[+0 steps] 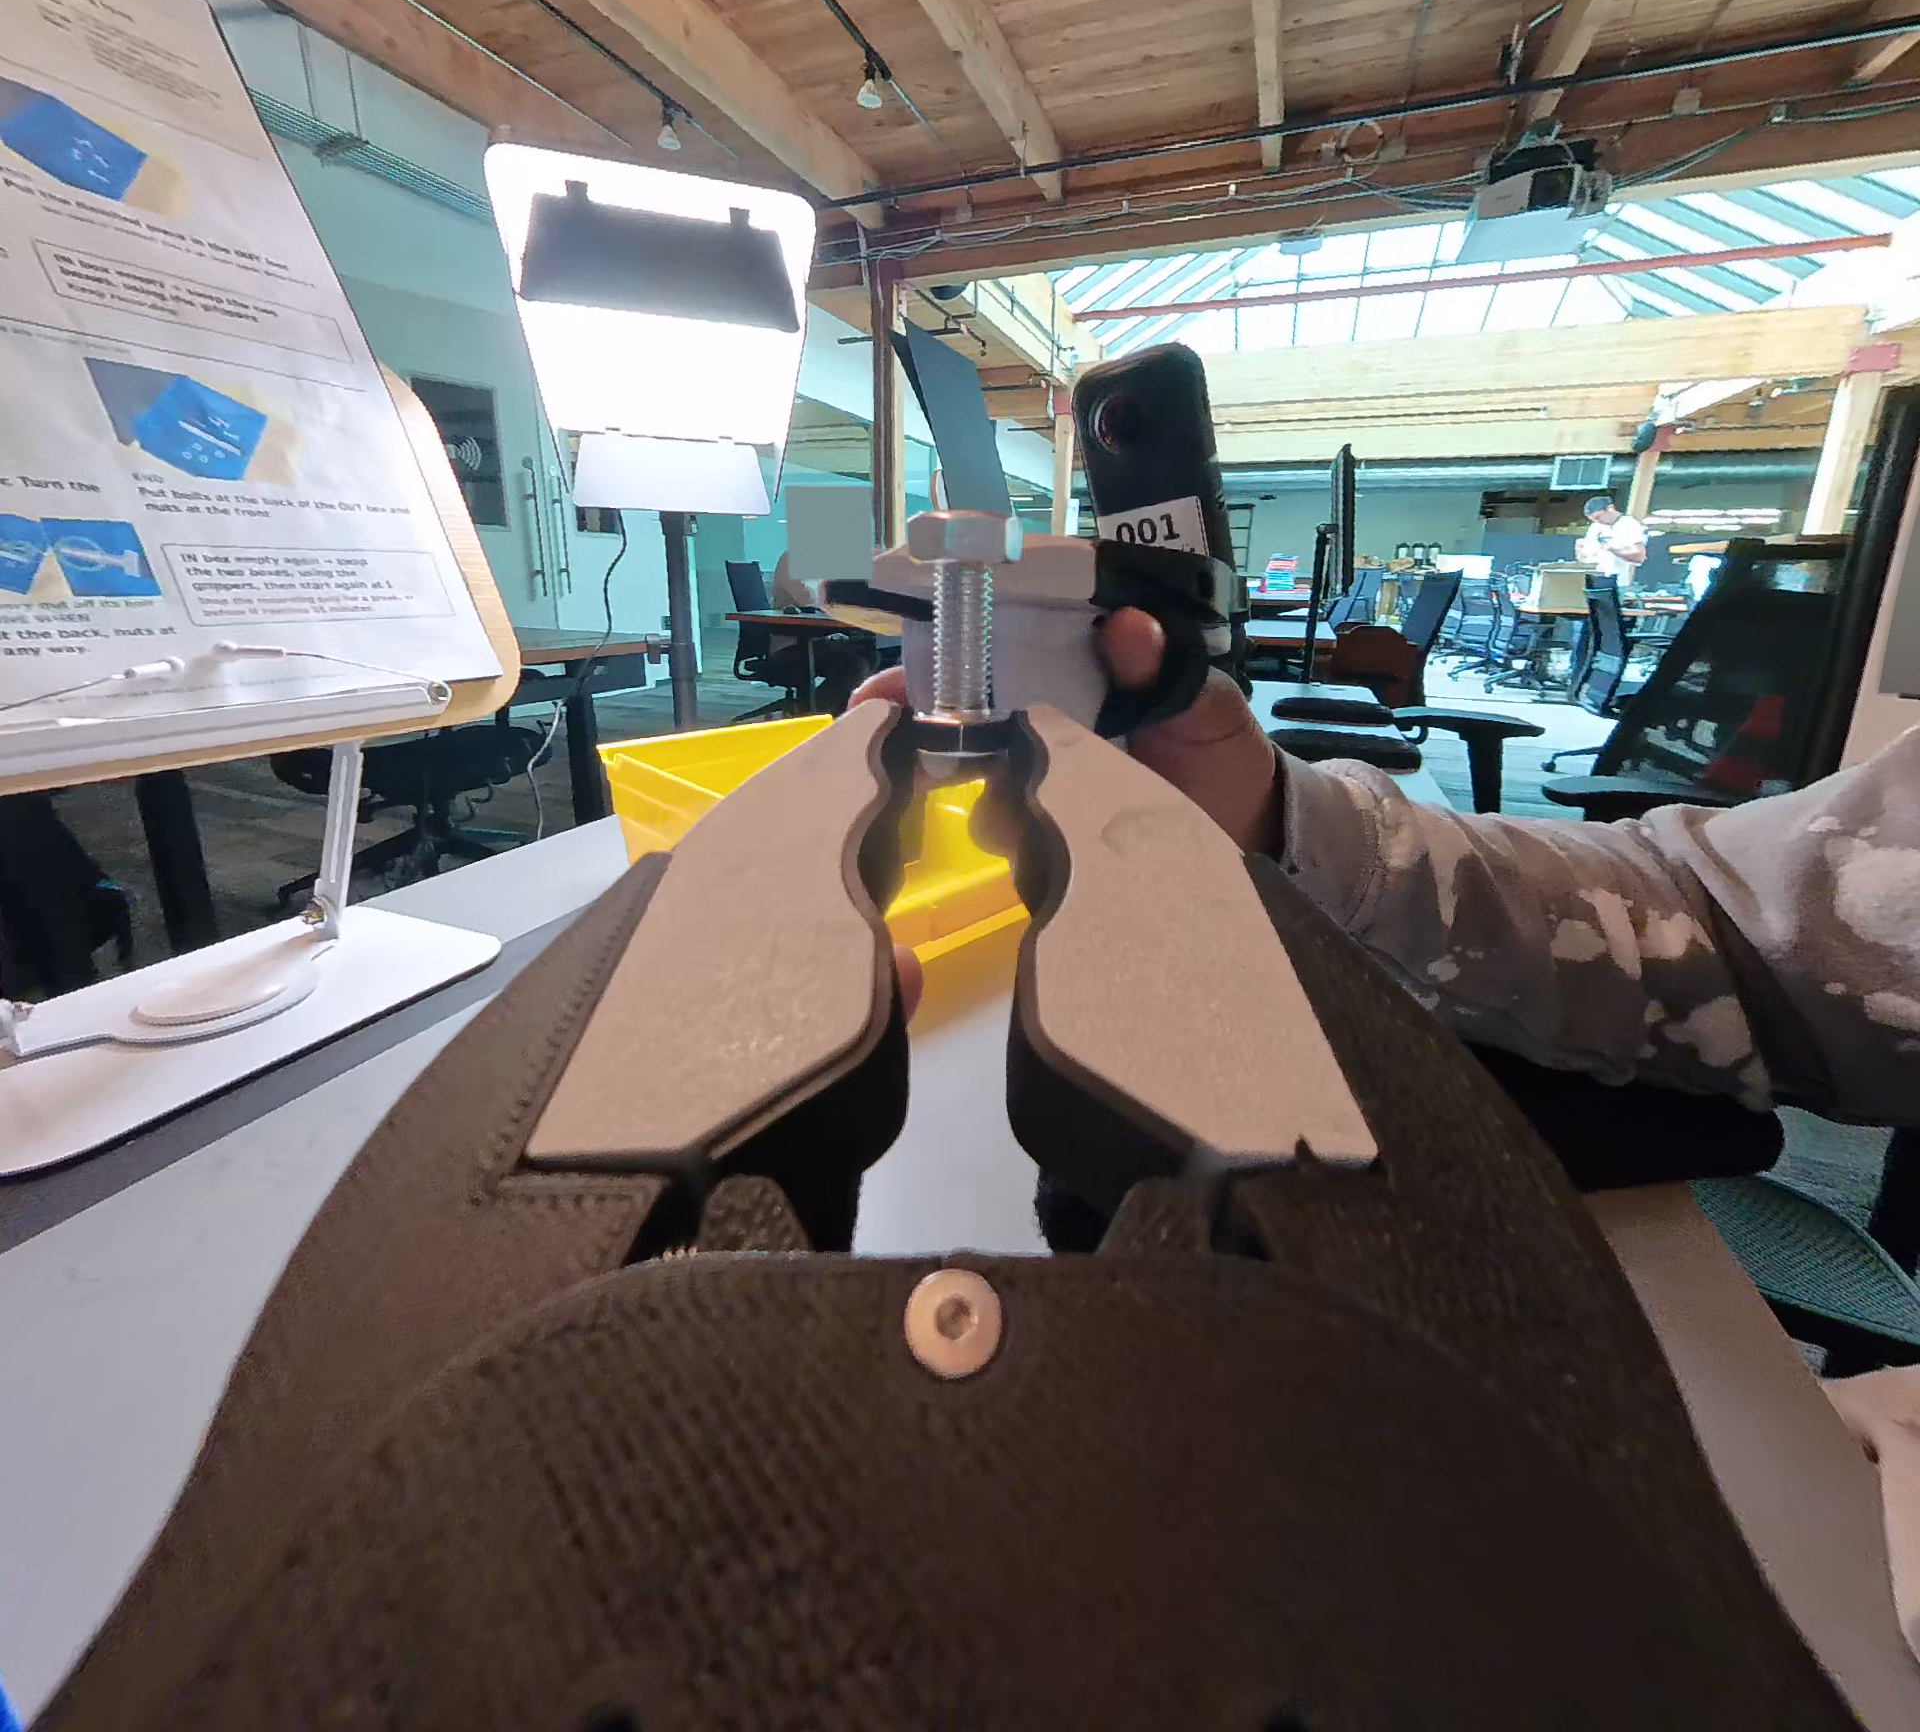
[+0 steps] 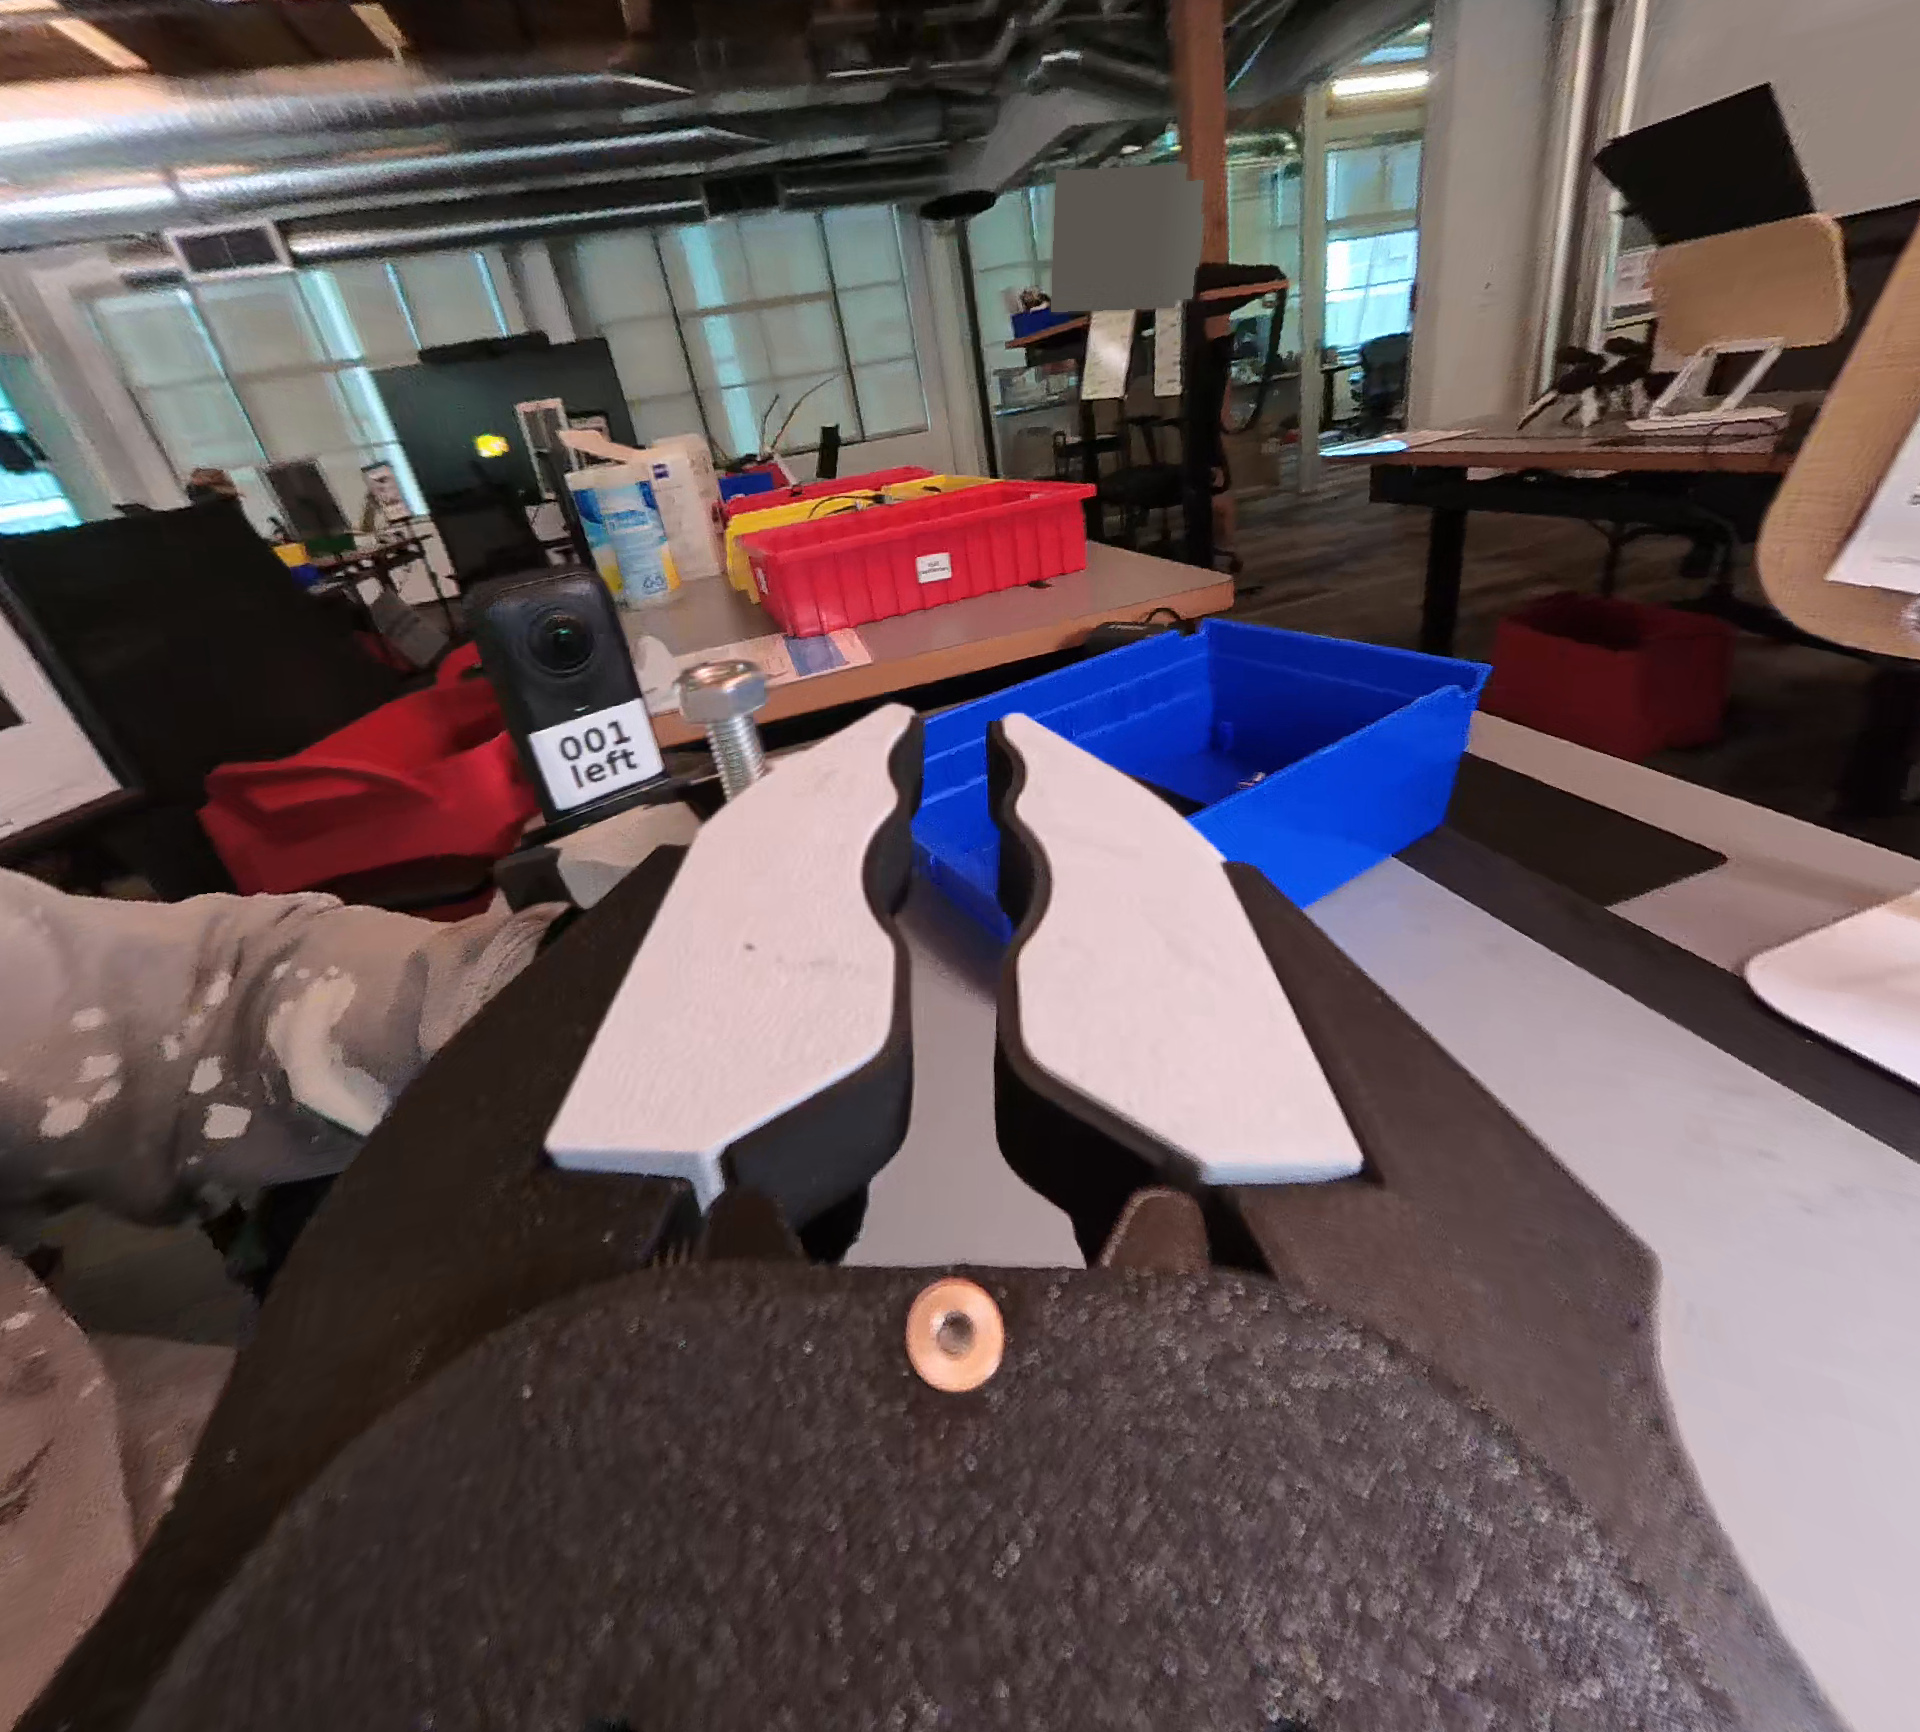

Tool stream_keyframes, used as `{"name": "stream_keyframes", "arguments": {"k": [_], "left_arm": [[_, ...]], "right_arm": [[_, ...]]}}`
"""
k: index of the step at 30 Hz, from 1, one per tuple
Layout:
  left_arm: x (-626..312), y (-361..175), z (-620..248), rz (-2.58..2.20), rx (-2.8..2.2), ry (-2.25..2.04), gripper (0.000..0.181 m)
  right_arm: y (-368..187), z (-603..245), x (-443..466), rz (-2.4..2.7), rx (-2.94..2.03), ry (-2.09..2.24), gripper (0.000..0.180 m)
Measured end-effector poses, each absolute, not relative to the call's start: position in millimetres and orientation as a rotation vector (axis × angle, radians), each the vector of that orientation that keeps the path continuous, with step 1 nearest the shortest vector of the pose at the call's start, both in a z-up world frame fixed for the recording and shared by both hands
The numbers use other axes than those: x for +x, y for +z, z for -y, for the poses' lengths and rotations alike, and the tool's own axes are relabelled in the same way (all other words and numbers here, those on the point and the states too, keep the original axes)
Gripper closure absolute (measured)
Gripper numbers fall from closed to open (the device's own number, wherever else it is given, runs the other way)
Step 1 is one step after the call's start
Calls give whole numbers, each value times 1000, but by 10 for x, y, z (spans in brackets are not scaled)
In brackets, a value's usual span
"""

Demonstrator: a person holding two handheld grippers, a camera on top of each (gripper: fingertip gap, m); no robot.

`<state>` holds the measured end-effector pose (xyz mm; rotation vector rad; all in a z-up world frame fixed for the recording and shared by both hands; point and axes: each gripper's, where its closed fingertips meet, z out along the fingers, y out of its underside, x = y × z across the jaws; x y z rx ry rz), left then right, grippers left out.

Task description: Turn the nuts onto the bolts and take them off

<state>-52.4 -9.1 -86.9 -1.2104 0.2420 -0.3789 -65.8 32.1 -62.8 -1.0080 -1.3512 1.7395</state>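
Steel bolt [image 1: 958, 622] stood upright, head up, w/ the nut [image 1: 951, 732] on its lower end clamped betw. left gripper [image 1: 951, 747] tips, above a yellow bin [image 1: 717, 778]. Right gripper [image 2: 954, 732] sat just beside the bolt, fingers slightly parted, nothing betw. them. Blue bin [image 2: 1351, 778] lay beyond on the table [image 2: 1558, 1163].

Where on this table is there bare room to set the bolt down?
Bare grey table lies in front of the blue bin, bordered on the right by the white stand base. Crowded: around the bolt, where the left claw grips the nut and the right claw sits alongside.
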Motion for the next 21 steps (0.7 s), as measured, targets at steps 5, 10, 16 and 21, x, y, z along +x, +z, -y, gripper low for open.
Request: {"name": "stream_keyframes", "arguments": {"k": [5, 10, 16, 21], "left_arm": [[-557, -906, 62, -224, -1230, -377, 162], [-502, -851, 109, -241, -1201, -404, 162], [-537, -877, 84, -224, -1214, -395, 162], [-480, -852, 112, -249, -1200, -418, 162]], "right_arm": [[-599, -23, -571, 1466, -889, 1778, 148], [-626, -184, -659, 1383, -959, 1691, 175], [-599, -1, -571, 1455, -868, 1744, 152], [-584, -127, -627, 1386, -934, 1708, 172]]}}
